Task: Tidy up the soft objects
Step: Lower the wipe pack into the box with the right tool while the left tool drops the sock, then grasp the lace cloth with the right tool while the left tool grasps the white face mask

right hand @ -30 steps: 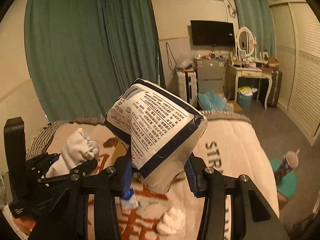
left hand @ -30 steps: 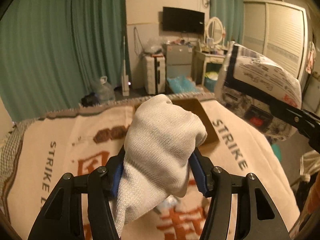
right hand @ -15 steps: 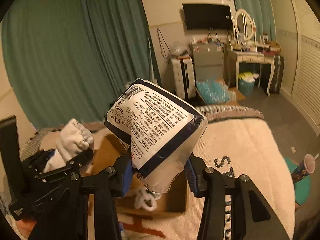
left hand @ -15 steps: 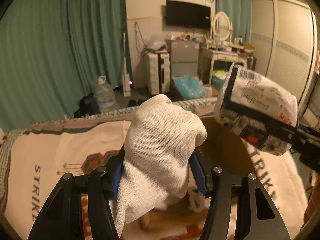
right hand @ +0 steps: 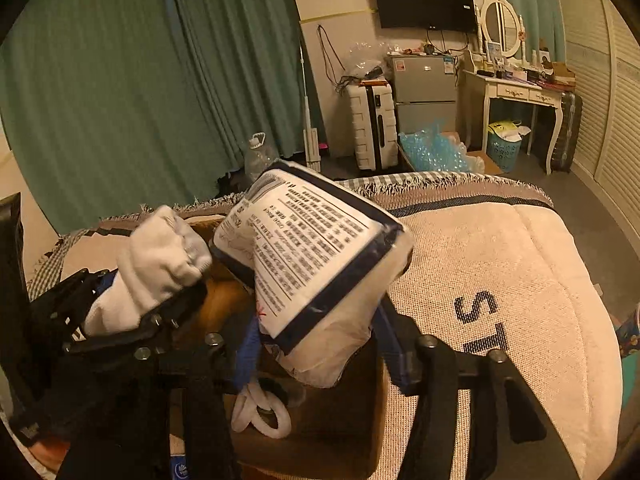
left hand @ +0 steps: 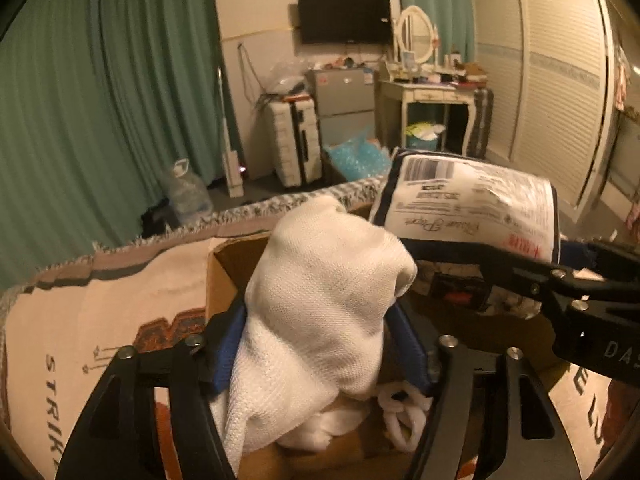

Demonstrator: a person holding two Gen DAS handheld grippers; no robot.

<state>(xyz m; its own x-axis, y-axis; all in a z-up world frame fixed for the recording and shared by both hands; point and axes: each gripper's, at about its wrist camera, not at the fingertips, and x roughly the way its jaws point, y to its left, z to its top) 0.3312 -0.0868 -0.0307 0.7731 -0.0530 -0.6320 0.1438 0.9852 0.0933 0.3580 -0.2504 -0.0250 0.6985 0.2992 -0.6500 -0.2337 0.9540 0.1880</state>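
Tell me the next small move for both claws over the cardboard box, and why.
Probably finish opening and let both items drop. The left claw has the white sock between its opening jaws, the right claw the tissue pack, and both hang above the cardboard box, where white items already lie.

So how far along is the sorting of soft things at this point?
Done: white fabric pieces already lie in the brown cardboard box. In hand: the left tongs carry a white knitted sock and the right tongs a printed plastic tissue pack, both over the box, jaws opening. Left: dropping both in.
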